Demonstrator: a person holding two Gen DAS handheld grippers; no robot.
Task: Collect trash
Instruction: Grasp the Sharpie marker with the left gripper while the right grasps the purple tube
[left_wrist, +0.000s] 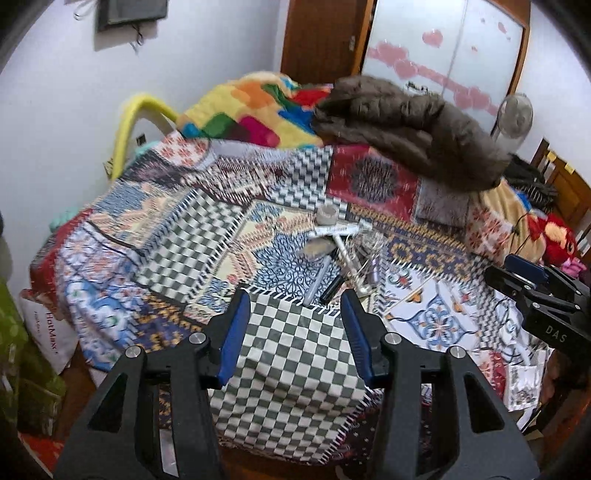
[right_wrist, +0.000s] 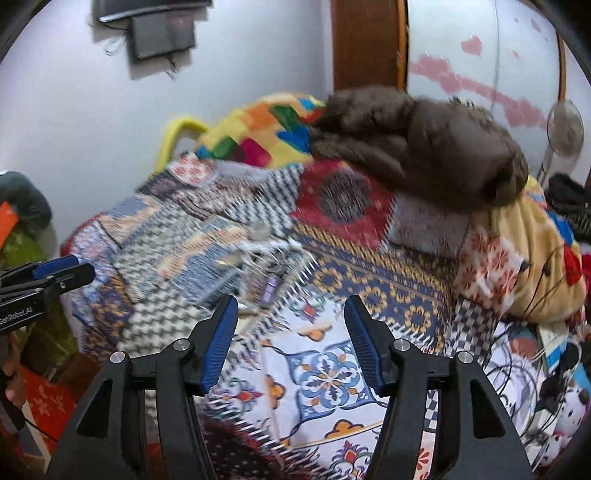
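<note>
Your left gripper and right gripper both stand apart and empty, so you are in the approach step. The trash pile, slim tubes, a small round jar and crinkled clear wrap, lies mid-frame on the patchwork bedspread. Next, advance and close on one rigid tube.

Open bedspread before trash pile
</note>
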